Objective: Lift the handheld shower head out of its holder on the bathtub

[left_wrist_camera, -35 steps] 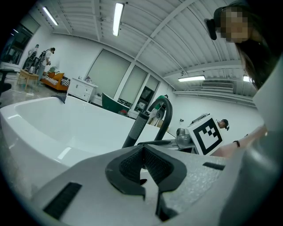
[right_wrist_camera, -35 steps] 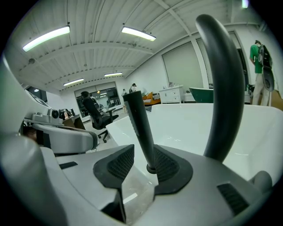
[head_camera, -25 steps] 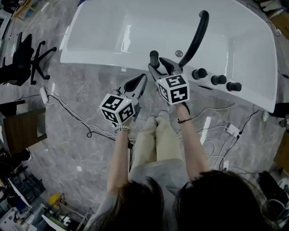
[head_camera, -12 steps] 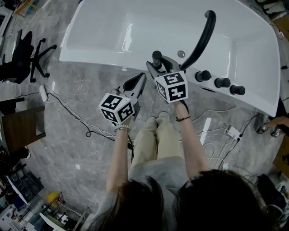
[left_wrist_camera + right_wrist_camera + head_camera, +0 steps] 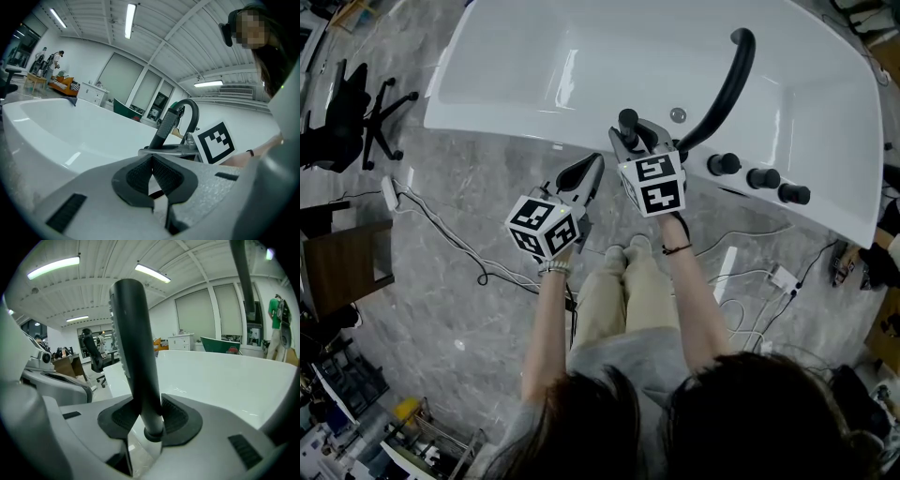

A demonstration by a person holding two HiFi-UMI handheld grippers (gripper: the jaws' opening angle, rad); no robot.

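Since prior frame: closed R gripper [image 5: 149, 416] jaws, now clamping shower head [image 5: 133, 343] handle. L gripper [image 5: 151, 164] shut, empty, unmoved.

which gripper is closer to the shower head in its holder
Right. The right gripper has just been closing its jaws around the shower head, pads on it. The left gripper is shut and empty, off to its left, short of the bathtub rim.

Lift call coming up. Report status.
Right gripper jaws just closing, pads now on shower head handle. Left gripper shut, empty, off the tub. Shower head upright, seated in holder. Nothing above it; black spout stands apart.
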